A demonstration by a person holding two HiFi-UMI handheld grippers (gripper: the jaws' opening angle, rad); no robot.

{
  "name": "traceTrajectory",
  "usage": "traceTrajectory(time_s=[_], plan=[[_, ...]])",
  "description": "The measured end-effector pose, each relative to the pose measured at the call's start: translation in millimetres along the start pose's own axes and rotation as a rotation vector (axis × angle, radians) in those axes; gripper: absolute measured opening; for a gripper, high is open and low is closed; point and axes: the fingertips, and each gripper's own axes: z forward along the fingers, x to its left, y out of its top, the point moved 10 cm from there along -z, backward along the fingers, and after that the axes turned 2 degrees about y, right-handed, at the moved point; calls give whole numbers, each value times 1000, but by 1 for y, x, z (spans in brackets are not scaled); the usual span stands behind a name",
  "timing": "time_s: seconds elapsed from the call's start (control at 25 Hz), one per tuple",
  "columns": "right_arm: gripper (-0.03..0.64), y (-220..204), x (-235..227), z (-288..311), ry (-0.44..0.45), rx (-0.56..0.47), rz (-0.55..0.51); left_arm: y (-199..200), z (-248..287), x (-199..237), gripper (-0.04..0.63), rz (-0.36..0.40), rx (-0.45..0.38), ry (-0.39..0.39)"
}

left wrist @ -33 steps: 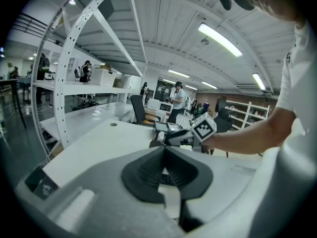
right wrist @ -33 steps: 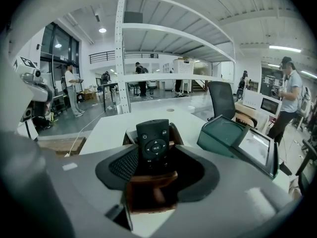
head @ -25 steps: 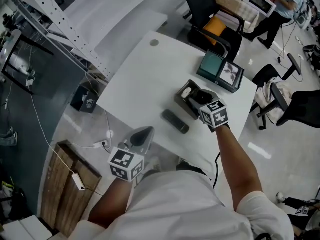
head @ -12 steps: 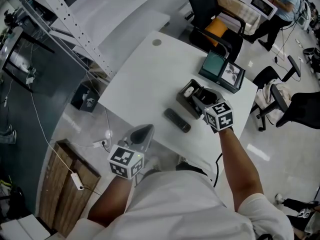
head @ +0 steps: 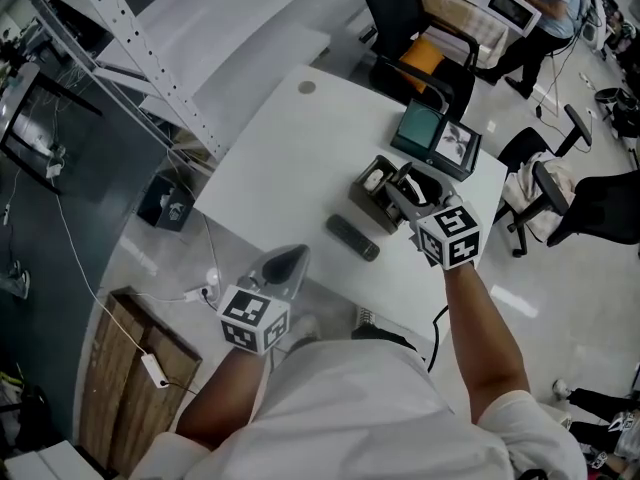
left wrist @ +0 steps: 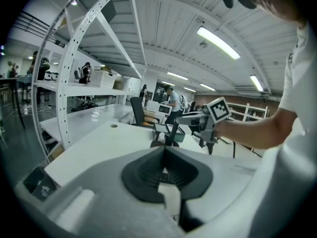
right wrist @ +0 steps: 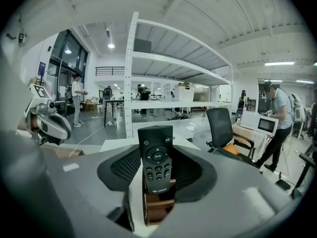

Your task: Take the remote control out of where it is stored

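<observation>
**Right tongs** (head: 408, 200): one. The jaws are closed on the lower end of a remote control (right wrist: 156, 157) and stand fairly wide because its body fills the gap. The remote stands upright along the jaws, buttons facing me. I judge this grip suits a straight pull upward out of a slot, so the remote cannot catch on the walls.

**Remote control, held**: it is clear of its storage, in the air just above the holder (head: 362, 200), over the right part of the desk (head: 290, 158).

**Left tongs** (head: 292, 262): one. The jaws are pressed together with nothing between them. They hang at the desk's near edge, well apart from the holder. I take it they are parked there because one pair is enough for this job.

**Holder**: one, dark and open-topped, set near the desk's right edge. One white item (head: 374, 180) sits in its far compartment; I cannot tell what it is.

**Second remote** (head: 352, 239): one, lying flat on the desk between the holder and the near edge. That makes two remotes in all, one held and one lying.

**Boxes**: two, side by side at the desk's far right corner. One is a green box (head: 422, 128); the other is a picture box (head: 459, 146) touching or just beside it.

**Office chair** (head: 405, 18): one, beyond the far edge.
</observation>
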Motion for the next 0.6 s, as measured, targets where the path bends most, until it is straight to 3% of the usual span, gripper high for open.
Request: traceTrajectory(time_s=[0.32,0.6], plan=[[196,-13,34,-20,21,38,37,-1,-4,2,3,15,-8,-21],[196,-48,68,-28,64,141,61,-7,-5,6,3,18,2,-30]])
